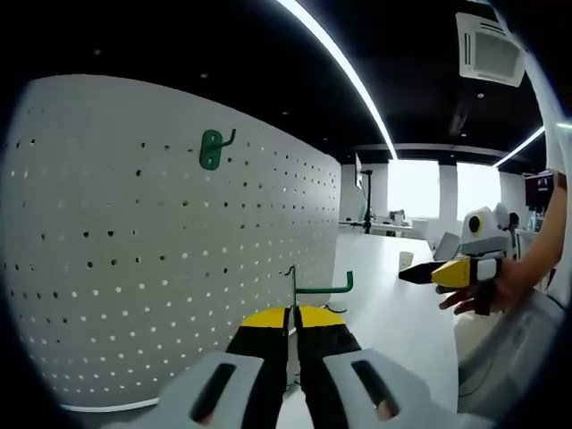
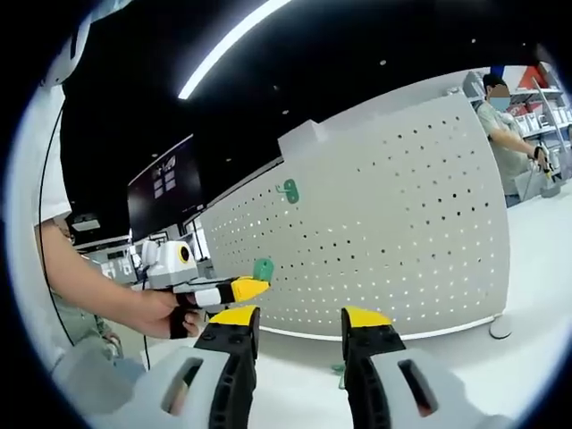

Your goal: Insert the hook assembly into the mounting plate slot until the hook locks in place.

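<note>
Yellow-tipped jaws of the left gripper (image 1: 292, 332) sit nearly together at the bottom of the left gripper view, pinched on a green hook (image 1: 315, 288) — thin upright wire stem between the tips, green arm running off to the right and turning up at its end. Ahead and to the left stands the white pegboard (image 1: 161, 259), the mounting plate, with rows of holes; a second green hook (image 1: 213, 148) is already hung high on it, well above the held one. Held hook lies near the board face but apart from it, so the coming move looks like a push forward-left into a hole row, judging by the gap. Right gripper (image 1: 429, 273) shows at the right edge in a hand (image 1: 487, 293), tips pressed together, nothing in them. Right gripper view — own jaws (image 2: 301, 320) stand wide apart, empty, pointing at the pegboard (image 2: 393, 241). Left gripper (image 2: 252, 288) comes in from the left, held by a hand (image 2: 165, 313), carrying a green piece (image 2: 263, 268) at its tip just before the board; hung hook (image 2: 289, 189) higher up. Left gripper is the nearer to the board. A person (image 2: 509, 134) stands at far right.
</note>
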A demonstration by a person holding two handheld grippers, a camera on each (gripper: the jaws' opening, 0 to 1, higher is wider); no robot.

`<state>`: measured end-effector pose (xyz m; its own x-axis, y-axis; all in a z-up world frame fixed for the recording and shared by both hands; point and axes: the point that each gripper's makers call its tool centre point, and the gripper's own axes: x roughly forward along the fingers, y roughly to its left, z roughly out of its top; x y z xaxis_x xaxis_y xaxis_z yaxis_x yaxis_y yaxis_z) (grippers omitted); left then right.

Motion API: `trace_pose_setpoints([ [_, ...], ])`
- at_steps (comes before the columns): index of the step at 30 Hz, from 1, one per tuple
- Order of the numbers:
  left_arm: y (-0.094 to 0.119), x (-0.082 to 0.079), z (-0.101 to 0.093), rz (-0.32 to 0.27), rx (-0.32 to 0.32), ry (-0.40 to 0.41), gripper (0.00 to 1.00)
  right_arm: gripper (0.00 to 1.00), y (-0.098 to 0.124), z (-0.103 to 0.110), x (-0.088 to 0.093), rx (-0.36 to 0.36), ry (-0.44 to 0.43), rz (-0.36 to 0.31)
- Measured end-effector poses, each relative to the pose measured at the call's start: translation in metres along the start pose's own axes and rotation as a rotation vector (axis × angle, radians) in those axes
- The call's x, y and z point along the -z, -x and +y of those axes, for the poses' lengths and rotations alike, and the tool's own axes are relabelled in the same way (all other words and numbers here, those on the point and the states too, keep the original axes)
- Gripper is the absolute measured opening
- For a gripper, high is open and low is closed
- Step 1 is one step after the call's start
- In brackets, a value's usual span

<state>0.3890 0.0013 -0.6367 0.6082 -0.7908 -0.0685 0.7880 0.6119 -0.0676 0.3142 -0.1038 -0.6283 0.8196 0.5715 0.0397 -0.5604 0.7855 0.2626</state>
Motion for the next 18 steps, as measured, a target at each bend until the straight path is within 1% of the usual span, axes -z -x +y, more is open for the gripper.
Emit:
trace_pose_setpoints([
  [4, -0.001, -0.006, -0.010, -0.002, 0.010, -0.021, 0.02, 0.33, -0.004, 0.002, -0.003, -0.009, -0.002, -0.006],
  [7, -0.003, -0.007, -0.013, 0.000, 0.012, -0.033, 0.02, 0.29, -0.008, 0.005, -0.008, -0.013, 0.000, -0.021],
  [12, -0.004, -0.015, -0.021, -0.024, 0.015, -0.027, 0.02, 0.29, -0.017, 0.009, -0.013, -0.029, -0.003, -0.032],
  [14, -0.007, -0.015, -0.025, -0.017, 0.018, -0.047, 0.02, 0.29, -0.021, 0.011, -0.015, -0.036, -0.005, -0.035],
  [18, -0.009, -0.016, -0.031, -0.023, 0.024, -0.042, 0.02, 0.28, -0.029, 0.018, -0.018, -0.055, -0.005, -0.041],
])
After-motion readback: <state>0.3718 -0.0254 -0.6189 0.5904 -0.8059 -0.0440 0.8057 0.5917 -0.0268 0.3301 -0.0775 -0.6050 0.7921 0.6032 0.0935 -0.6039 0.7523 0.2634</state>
